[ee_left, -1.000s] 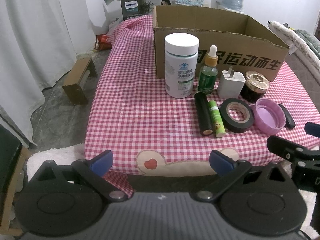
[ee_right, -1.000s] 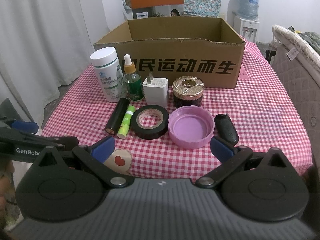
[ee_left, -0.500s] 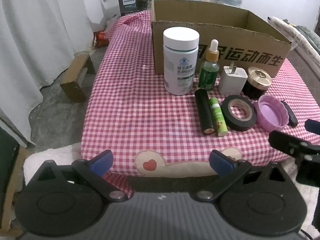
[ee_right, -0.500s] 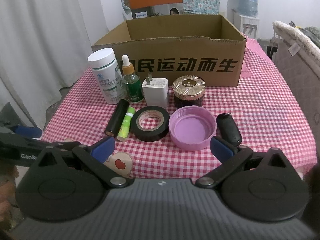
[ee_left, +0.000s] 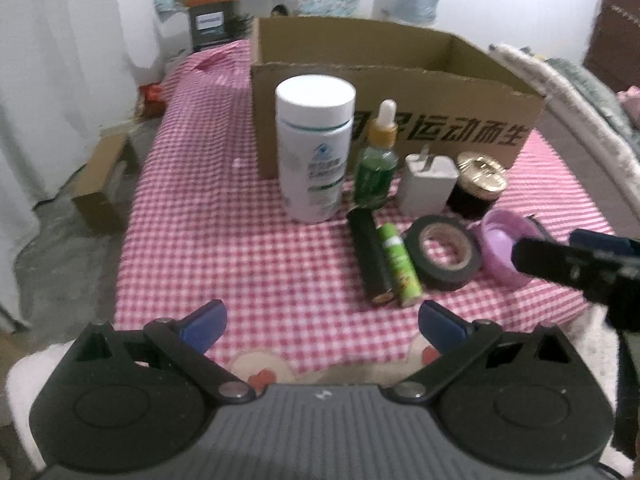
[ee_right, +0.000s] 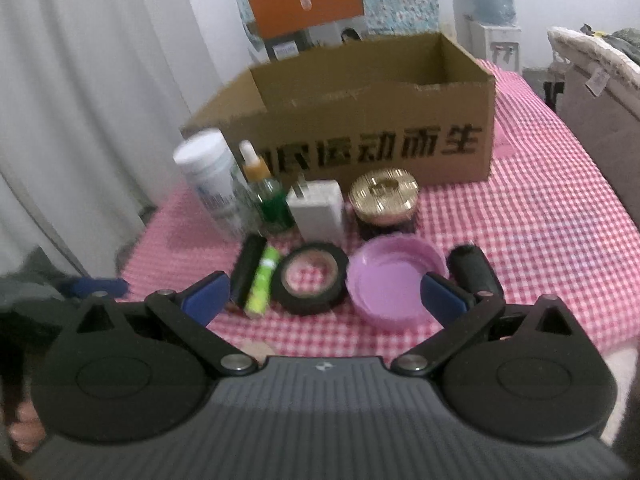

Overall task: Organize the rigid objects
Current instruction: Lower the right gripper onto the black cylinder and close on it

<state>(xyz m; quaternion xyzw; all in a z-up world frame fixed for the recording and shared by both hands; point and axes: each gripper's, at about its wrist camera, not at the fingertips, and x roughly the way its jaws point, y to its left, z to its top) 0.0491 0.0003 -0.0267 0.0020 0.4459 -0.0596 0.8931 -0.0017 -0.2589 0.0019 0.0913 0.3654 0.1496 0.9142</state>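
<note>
An open cardboard box stands on a red checked tablecloth. In front of it are a white pill bottle, a green dropper bottle, a white charger plug and a gold-lidded jar. Nearer lie a black tube, a green lip balm, a black tape roll, a purple lid and a small black object. My left gripper is open over the near table edge. My right gripper is open just short of the tape and lid.
A wooden stool stands on the floor to the left beside white curtains. A quilted sofa edge lies at the right. A water dispenser and an orange box are behind the table.
Both grippers have moved forward toward the objects on the table. The right gripper now reaches the tape roll and purple lid. Both stay open.
</note>
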